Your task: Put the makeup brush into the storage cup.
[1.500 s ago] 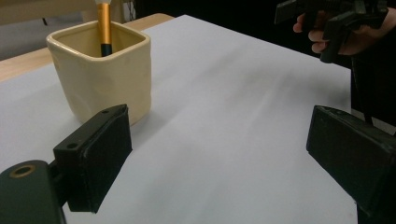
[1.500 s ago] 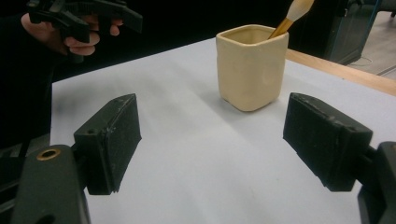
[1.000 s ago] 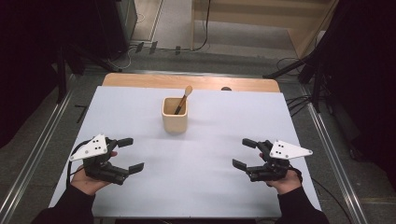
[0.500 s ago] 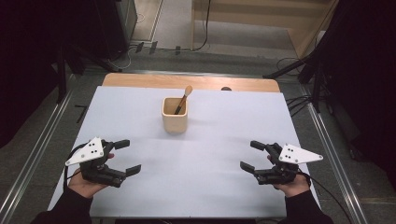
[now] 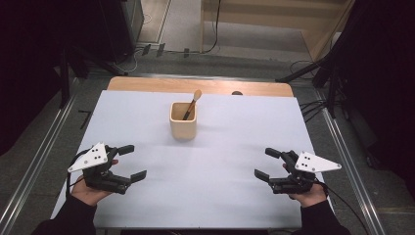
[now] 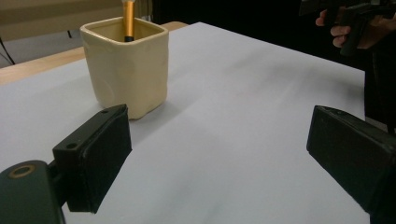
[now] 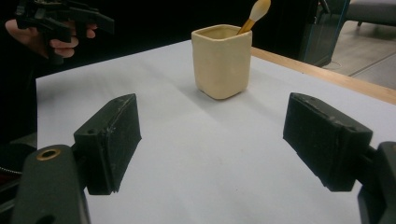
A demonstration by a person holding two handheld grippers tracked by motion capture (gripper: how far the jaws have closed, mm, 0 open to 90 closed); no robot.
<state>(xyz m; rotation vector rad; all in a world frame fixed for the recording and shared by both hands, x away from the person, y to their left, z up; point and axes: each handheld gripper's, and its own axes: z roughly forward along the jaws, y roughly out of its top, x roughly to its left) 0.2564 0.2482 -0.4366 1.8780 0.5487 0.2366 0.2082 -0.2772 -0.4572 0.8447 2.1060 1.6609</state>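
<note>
A cream square cup (image 5: 183,120) (image 6: 125,65) (image 7: 222,59) stands on the white sheet, towards the back middle. A brush (image 5: 192,103) (image 7: 253,15) leans in it, pale tip up and to the right; its orange handle (image 6: 128,18) rises from the cup in the left gripper view. My left gripper (image 5: 131,162) (image 6: 219,163) hovers over the near left part of the sheet, jaws wide apart and empty. Over the near right part my right gripper (image 5: 266,163) (image 7: 210,140) is also open with nothing between its jaws. Both point inward towards the cup, well short of it.
The white sheet (image 5: 230,142) covers most of a wooden table (image 5: 147,84), whose bare strip shows at the back. A small dark spot (image 5: 237,93) sits on that strip. Metal rails (image 5: 34,166) run along both sides, with cables on the floor behind.
Both hands have drawn back towards the near edge and slightly outward. The jaws stay open. Cup and brush have not moved.
</note>
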